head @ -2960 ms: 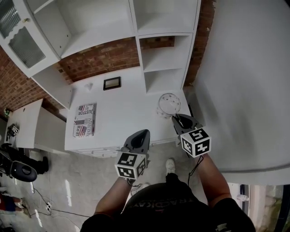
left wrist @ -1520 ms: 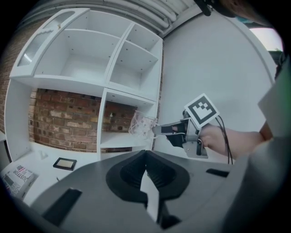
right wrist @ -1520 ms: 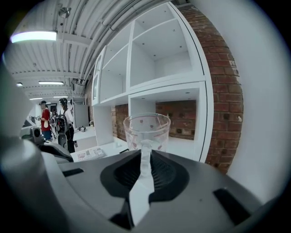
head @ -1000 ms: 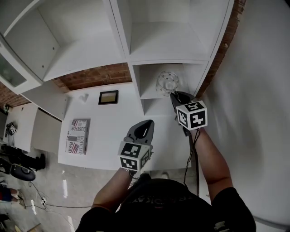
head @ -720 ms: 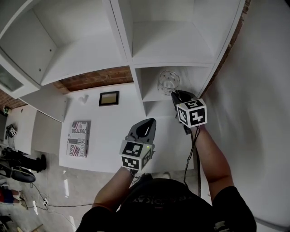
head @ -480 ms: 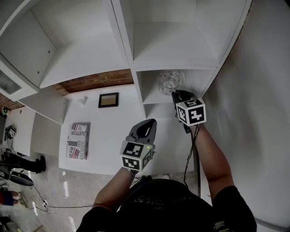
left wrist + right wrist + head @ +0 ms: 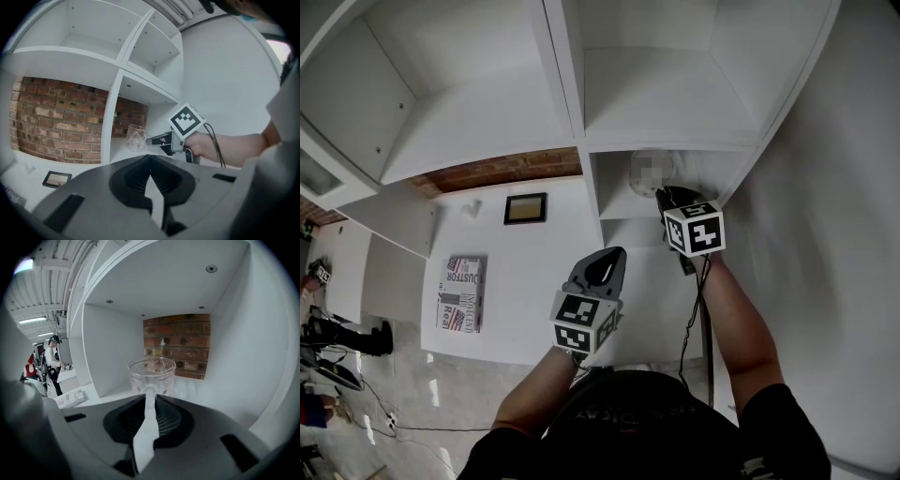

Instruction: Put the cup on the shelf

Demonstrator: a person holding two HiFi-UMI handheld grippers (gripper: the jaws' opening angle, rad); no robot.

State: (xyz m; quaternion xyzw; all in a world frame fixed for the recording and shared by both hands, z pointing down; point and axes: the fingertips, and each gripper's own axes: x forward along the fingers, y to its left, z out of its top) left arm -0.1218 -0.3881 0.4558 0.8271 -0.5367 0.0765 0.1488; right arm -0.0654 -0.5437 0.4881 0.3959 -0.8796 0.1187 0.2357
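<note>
A clear glass cup (image 7: 151,372) hangs upright in front of my right gripper (image 7: 149,397), which is shut on its near side. The cup is inside a lower white shelf compartment (image 7: 197,392) with a brick back; I cannot tell whether its base touches the board. In the head view the cup (image 7: 652,172) is partly under a mosaic patch, just beyond the right gripper (image 7: 664,197). The left gripper view shows the cup (image 7: 136,138) and the right gripper (image 7: 153,139) from the side. My left gripper (image 7: 612,255) hovers over the table, shut and holding nothing.
On the white table (image 7: 534,272) lie a small picture frame (image 7: 525,207), a magazine (image 7: 457,292) and a small white object (image 7: 472,204). Shelf dividers (image 7: 591,178) and a white wall (image 7: 825,234) flank the compartment. A person (image 7: 51,363) stands far off at the left.
The right gripper has carried the cup from the table up into the shelf compartment, and over the last second a little deeper in. The left gripper has barely moved.
</note>
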